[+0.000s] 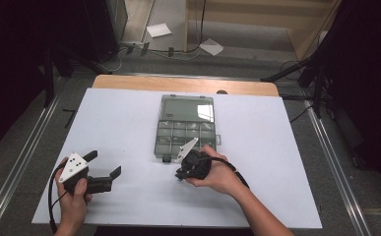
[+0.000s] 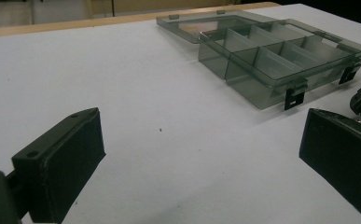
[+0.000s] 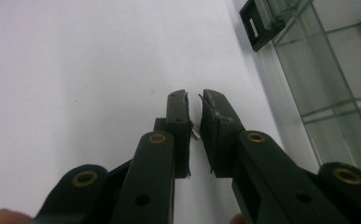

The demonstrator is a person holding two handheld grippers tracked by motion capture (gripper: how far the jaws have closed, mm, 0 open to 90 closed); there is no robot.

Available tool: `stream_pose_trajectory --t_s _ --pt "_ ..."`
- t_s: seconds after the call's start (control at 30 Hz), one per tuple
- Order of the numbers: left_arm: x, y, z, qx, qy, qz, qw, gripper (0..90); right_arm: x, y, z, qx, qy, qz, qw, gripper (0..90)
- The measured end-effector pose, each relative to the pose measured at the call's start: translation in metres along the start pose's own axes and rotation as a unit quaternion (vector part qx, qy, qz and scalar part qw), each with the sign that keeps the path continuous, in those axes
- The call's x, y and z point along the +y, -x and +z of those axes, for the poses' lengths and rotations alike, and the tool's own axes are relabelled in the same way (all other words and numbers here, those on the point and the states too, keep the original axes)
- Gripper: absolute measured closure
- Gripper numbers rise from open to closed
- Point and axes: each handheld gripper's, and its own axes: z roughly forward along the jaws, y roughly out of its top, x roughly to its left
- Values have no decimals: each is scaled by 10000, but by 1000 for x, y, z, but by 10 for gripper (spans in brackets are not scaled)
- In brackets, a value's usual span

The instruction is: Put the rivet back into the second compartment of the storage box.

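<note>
Pinched low between the pads of the right tongs (image 3: pixel 194 95): a small pale piece (image 3: pixel 195 133), too small to name, just above the white surface (image 1: pixel 129 123) and just beside the front edge of the organiser box (image 1: pixel 185 129). Looks gripped rather than loose, with the jaws drawn almost together and only a thin slit left at the tips.

Judging progress: apparently early in sorting, at the pick-up. Already done: box opened, lid (image 1: pixel 187 107) laid back flat on the far side, one black latch (image 3: pixel 257 21) hanging free at the near wall. No contents to be made out in the compartments, though hard to be sure through the smoky plastic. Left to do, by the look of it: lifting the piece clear, carrying it over the near wall, dropping it into a compartment, later shutting the lid.

As to pose: right hand (image 1: pixel 217 174) wrapped round its tool at the box's near right corner, forearm in from the lower right, tongs tipped steeply down and towards the person's left. Left hand (image 1: pixel 74 196) well apart at the near left of the surface, left tongs (image 2: pixel 199 130) held low and nearly level, spread wide with nothing between them, aimed across bare white towards the box.
</note>
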Motion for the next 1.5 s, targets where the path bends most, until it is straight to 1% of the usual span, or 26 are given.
stream_pose_trajectory --t_s 0.07,0.1,0.13,0.33,0.37,0.43,0.53,0.57,0.63,0.67,0.7,0.77,0.83,0.87,0.97,1.0,1.17,1.2,1.27,1.33,1.5 --pt "0 0 0 2 1 1 10000 0 0 0 1 34 0 18 10000 820" --pt "0 0 0 -1 3 0 10000 0 0 0 2 53 21 -16 10000 820" --pt "0 0 0 3 3 10 10000 0 0 0 2 15 -7 -44 10000 820" --pt "0 0 0 -1 -9 22 10000 0 0 1 6 -12 -63 -51 10000 819" --pt "0 0 0 -7 -4 18 10000 0 0 1 7 -14 -37 -65 10000 819" --pt "0 0 0 -8 -4 12 10000 0 -1 1 7 -45 -66 -106 9999 820" --pt "0 0 0 -8 -9 12 10000 0 -3 1 9 -80 -115 -82 9999 821" --pt "0 0 0 -9 -8 11 10000 0 -4 1 9 -67 -52 -36 10000 821" --pt "0 0 0 -14 -27 17 10000 0 -5 0 9 -130 -39 -85 9999 822" --pt "0 0 0 -14 -38 28 10000 0 -5 0 10 -116 -33 -122 9999 823" --pt "0 0 0 -20 -36 39 10000 0 -5 0 9 -134 -34 -106 9998 829" --pt "0 1 0 -21 -20 42 10000 0 -5 1 10 -97 11 -65 9999 833" --pt "0 1 0 -22 -32 38 10000 0 -6 1 10 -74 31 -106 9999 840" --pt "0 1 0 -22 -46 57 10000 0 -5 -1 9 -135 -7 6 9999 842" --pt "0 1 0 -21 -48 56 10000 0 -4 -1 9 -119 -28 49 9999 843" --pt "0 1 0 -22 -42 39 10000 0 -5 1 9 -28 -28 148 9999 843" --pt "0 1 0 -22 -33 38 10000 0 -4 4 7 -61 -11 165 9998 843" --pt "0 1 1 -24 -21 40 10000 0 -4 5 5 -77 -18 199 9998 843" --pt "0 1 0 -22 -18 42 10000 0 -4 6 4 -90 -23 179 9998 843" --pt "0 1 0 -24 -25 39 10000 0 -2 7 0 -76 9 246 9997 844" --pt "0 1 0 -24 -47 56 10000 0 0 10 -6 -89 57 233 9997 844"
